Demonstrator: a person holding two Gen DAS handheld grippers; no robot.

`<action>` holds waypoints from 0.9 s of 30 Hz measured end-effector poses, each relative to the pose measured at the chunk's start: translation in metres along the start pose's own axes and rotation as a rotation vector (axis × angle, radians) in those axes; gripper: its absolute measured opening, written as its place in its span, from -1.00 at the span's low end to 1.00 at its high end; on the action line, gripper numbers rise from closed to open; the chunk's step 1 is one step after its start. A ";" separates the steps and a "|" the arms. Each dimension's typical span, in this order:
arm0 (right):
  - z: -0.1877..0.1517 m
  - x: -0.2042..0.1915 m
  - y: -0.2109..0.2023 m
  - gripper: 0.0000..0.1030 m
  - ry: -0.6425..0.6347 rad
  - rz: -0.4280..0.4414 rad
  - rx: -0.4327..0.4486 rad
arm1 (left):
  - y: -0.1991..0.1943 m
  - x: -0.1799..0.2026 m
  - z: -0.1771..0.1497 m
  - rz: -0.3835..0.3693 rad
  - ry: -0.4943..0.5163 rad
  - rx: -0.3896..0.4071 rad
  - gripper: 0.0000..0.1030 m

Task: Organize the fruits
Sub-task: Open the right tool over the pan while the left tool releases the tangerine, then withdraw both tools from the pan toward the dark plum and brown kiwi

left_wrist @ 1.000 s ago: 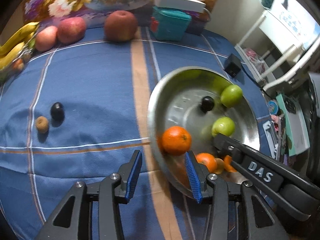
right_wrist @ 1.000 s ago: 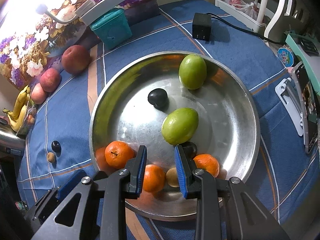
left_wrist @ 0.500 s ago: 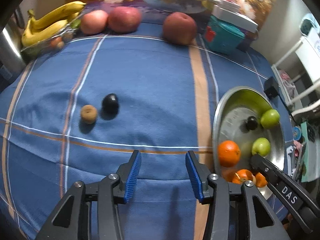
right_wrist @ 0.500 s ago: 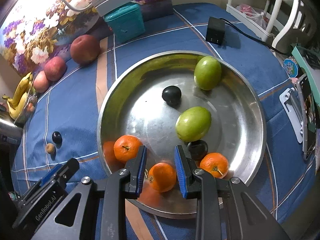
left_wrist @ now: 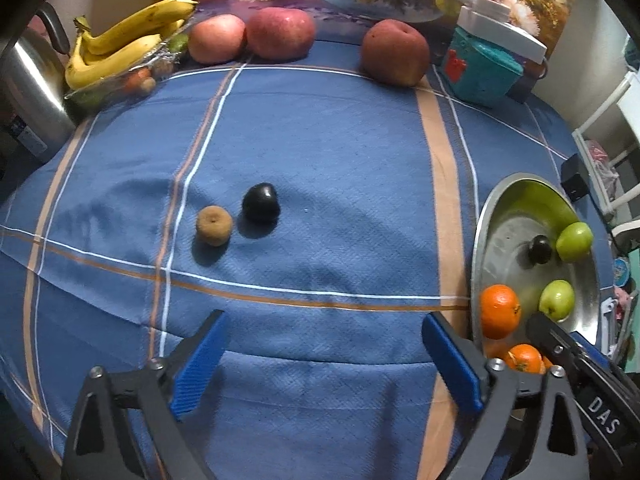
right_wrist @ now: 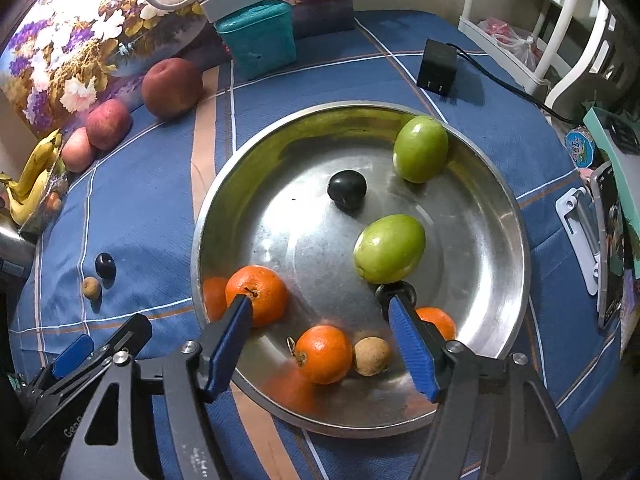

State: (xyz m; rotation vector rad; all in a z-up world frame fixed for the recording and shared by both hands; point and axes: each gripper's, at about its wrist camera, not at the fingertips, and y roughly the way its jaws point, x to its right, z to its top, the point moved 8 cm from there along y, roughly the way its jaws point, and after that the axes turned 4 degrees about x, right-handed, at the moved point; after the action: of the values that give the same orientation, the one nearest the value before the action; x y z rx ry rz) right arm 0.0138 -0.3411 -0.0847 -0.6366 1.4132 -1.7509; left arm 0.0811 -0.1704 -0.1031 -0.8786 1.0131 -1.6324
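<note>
Two fruits are not yet gathered: the plum (left_wrist: pixel 261 202) and brown fruit (left_wrist: pixel 214 225) lie touching, mid-cloth (left_wrist: pixel 320 152), well apart from the pan (right_wrist: pixel 516 240) by the right edge. My left gripper (left_wrist: pixel 324 360) hangs wide apart, empty; next I should advance and straddle one. My right gripper (right_wrist: pixel 320 344), also apart, hovers over oranges (right_wrist: pixel 323 354). Only its view shows the pan's whole load.

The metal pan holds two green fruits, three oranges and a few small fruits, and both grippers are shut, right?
Not quite. Both grippers are open: the left gripper in the left wrist view, the right gripper above the metal pan in the right wrist view. The rest holds.
</note>
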 end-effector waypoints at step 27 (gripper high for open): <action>0.000 0.002 -0.001 0.68 -0.016 -0.045 0.025 | -0.003 -0.008 0.002 0.013 0.013 0.016 1.00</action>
State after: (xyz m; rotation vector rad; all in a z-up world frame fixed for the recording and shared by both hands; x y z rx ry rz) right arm 0.0130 -0.3425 -0.0841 -0.6722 1.3733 -1.7919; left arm 0.0833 -0.1625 -0.1000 -0.8504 1.0114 -1.6349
